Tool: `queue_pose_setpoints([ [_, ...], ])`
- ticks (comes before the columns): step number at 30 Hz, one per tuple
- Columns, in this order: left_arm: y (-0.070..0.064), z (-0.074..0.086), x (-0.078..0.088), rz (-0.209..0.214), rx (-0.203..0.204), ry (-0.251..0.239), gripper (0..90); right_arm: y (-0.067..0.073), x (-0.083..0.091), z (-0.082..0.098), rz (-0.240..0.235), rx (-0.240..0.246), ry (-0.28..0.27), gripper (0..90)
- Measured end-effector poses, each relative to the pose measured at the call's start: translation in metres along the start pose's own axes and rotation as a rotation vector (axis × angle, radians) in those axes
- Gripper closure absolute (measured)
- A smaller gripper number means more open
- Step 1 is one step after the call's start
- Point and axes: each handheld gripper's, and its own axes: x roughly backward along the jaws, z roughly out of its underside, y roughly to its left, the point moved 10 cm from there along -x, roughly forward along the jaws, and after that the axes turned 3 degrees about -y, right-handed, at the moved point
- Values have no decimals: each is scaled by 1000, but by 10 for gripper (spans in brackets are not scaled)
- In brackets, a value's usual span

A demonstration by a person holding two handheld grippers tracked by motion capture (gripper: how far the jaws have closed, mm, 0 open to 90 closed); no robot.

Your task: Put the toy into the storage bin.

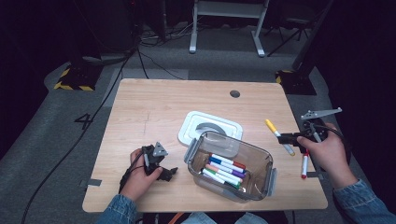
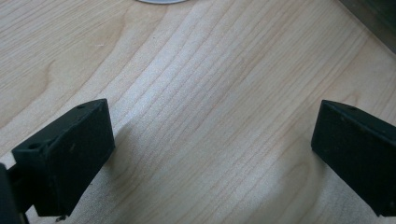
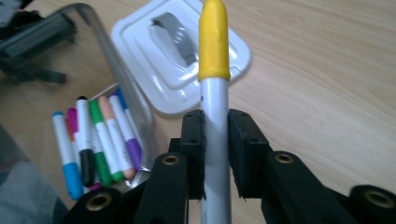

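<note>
Two black pads of your right gripper (image 3: 215, 154) are pressing against the white barrel of the yellow-capped marker (image 3: 214, 70), which is pointing away from you with its cap clear of the pads. In the high view you are holding that marker (image 1: 279, 136) above the right part of the table (image 1: 154, 107), between the clear container (image 1: 261, 161) and the red-capped marker (image 1: 304, 164) that is lying near the right edge. Inside the container, a row of coloured markers (image 1: 225, 170) is resting side by side on the bottom. Just behind it, the white lid (image 1: 191, 125) is lying flat on the wood. Your left gripper (image 2: 212, 154) is holding its jaws wide apart over bare wood, gripping nothing, and in the high view it (image 1: 161, 169) is sitting to the left of the container near the front edge.
</note>
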Motion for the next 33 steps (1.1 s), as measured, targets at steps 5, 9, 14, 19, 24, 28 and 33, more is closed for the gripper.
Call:
queue_pose_setpoints([
  [5,0,0,0,0,0,0,0,33,0,-10,-61,65,7,770],
  [9,0,0,0,0,0,0,0,53,-1,-14,-98,100,14,770],
  [14,0,0,0,0,0,0,0,85,-7,-17,-166,151,35,770],
  [19,0,-1,0,6,-4,-3,0,108,-14,-17,-208,192,69,770],
  [24,1,-1,-1,10,-12,-1,0,126,-24,-14,-240,227,114,770],
  [28,1,-2,-2,12,-14,-1,0,136,-37,-8,-256,244,160,770],
  [33,1,-2,-2,13,-13,-1,0,145,-49,-2,-273,260,201,770],
])
